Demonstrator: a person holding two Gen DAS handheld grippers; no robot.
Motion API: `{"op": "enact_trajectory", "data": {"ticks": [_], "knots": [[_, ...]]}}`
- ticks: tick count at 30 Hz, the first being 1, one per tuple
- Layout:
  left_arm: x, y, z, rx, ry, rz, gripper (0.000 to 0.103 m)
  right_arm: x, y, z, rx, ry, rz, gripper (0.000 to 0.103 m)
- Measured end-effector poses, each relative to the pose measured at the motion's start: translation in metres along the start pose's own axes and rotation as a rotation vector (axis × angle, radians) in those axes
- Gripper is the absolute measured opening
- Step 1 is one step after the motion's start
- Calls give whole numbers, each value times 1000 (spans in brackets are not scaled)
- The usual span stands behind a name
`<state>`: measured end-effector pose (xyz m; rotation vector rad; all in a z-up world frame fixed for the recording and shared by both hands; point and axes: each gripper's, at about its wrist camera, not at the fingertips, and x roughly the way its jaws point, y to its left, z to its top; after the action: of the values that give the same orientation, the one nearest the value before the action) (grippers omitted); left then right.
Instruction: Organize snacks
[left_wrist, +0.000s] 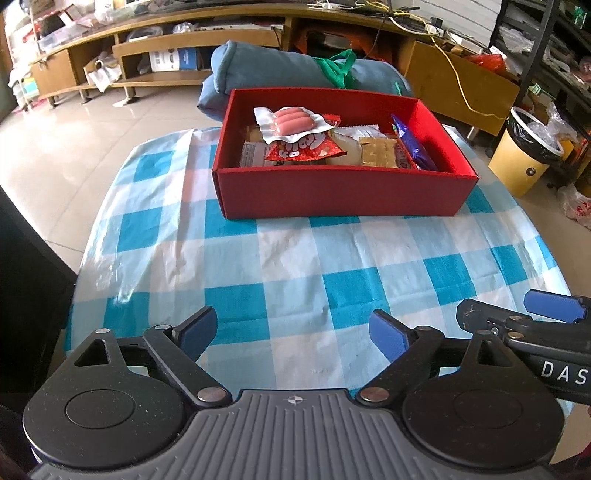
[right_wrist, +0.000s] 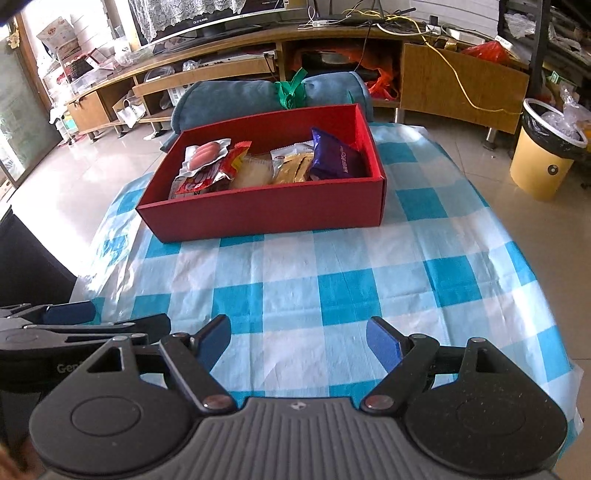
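Note:
A red box (left_wrist: 332, 192) (right_wrist: 258, 212) stands at the far end of the table on a blue-and-white checked cloth (left_wrist: 295, 266) (right_wrist: 332, 280). Inside lie several snacks: a pack of pink sausages (left_wrist: 295, 120) (right_wrist: 205, 153), a red packet (left_wrist: 303, 147) (right_wrist: 212, 175), a tan cracker pack (left_wrist: 378, 151) (right_wrist: 293, 168) and a purple bag (left_wrist: 413, 144) (right_wrist: 334, 157). My left gripper (left_wrist: 295, 334) hangs open over the near cloth, nothing between its blue pads. My right gripper (right_wrist: 298, 338) is open and empty beside it, and it also shows at the right edge of the left wrist view (left_wrist: 524, 317).
A blue cushion (left_wrist: 280, 70) (right_wrist: 258, 98) with a green bag strap lies behind the box. A yellow bin with a black liner (left_wrist: 524, 155) (right_wrist: 546, 155) stands on the floor to the right. Low wooden shelving (left_wrist: 184, 44) runs along the back wall. A dark object (left_wrist: 29, 258) borders the table's left side.

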<state>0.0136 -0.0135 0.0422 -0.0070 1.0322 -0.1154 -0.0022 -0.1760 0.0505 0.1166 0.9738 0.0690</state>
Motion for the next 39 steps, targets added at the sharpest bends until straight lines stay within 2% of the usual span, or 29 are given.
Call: {"op": "enact_trajectory", "data": {"ticks": [25, 39], "knots": [[-15, -3, -13, 26, -48, -1, 92, -13, -1, -12, 5, -15, 23, 76], [-14, -1, -12, 10, -29, -16, 92, -13, -1, -12, 3, -17, 28, 76]]}}
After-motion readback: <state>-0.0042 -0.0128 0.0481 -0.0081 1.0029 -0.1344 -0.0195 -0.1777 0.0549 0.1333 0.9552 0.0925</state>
